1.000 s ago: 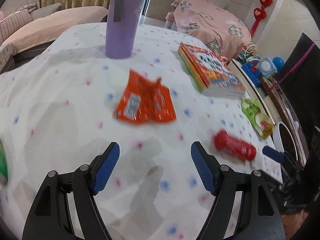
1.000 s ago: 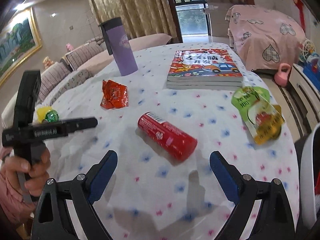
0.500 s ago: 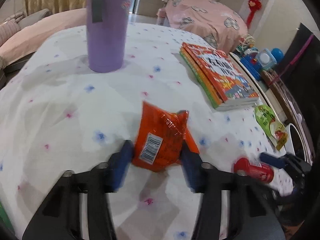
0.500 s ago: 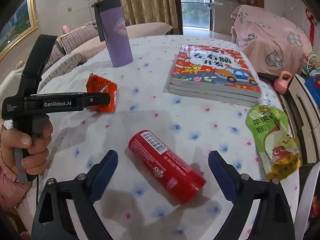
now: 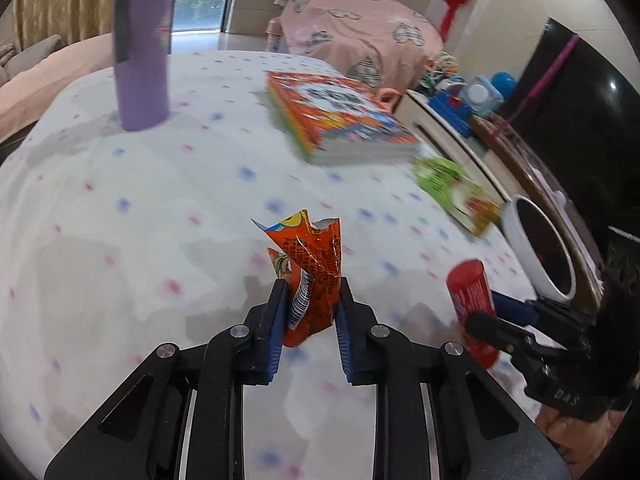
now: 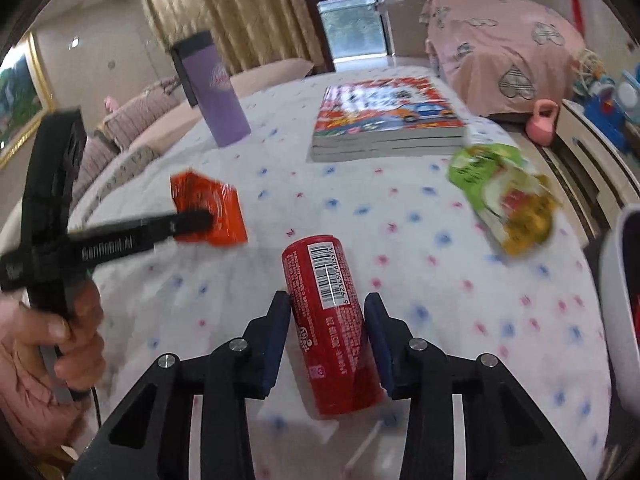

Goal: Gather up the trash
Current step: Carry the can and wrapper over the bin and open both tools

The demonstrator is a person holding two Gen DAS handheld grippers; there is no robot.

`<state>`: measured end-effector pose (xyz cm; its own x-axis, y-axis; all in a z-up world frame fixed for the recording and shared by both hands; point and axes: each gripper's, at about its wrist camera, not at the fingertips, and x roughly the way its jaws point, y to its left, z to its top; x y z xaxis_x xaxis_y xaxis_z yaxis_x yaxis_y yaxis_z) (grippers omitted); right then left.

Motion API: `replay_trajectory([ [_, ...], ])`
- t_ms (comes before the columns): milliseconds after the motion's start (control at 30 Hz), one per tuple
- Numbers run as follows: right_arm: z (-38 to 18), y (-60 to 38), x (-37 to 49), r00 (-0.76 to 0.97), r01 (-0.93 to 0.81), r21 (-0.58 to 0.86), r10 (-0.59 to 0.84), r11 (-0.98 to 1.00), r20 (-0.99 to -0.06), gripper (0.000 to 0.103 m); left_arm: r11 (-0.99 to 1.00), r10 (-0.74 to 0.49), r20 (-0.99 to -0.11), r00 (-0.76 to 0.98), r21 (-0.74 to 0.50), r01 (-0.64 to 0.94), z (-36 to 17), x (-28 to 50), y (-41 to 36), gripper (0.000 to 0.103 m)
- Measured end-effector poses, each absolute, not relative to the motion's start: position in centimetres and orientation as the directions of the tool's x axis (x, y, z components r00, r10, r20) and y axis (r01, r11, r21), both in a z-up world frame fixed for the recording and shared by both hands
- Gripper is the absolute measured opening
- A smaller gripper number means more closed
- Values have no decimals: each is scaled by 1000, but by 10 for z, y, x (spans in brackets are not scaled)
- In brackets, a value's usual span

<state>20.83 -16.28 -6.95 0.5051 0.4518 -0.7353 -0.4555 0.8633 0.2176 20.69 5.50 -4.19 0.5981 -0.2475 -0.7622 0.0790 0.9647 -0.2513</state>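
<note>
Both tongs loaded, bin off to the right

Left gripper clamped on crumpled orange wrapper, lifted upright. Right gripper squeezing red can, long axis pointing away along fingers. White bin at table's right edge, nearer right gripper. Green pouch left lying flat.

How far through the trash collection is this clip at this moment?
Nothing looks binned yet. In hand: the left gripper is shut on the orange wrapper, and the right gripper is closed around the red can. Left: the green pouch lies on the tablecloth beside the books. The white bin sits at the table edge.
</note>
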Motion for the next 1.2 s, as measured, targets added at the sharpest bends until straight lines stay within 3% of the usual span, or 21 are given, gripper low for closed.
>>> replay_trajectory([
  [500, -59, -243, 160, 572, -364, 337, 493, 869, -655, 37, 956, -294, -765, 573, -232, 180, -32, 160, -41, 21],
  [1200, -39, -335, 139, 681, -248, 416, 463, 875, -568, 35, 930, -339, -754, 562, -179, 321, -12, 153, -124, 21],
])
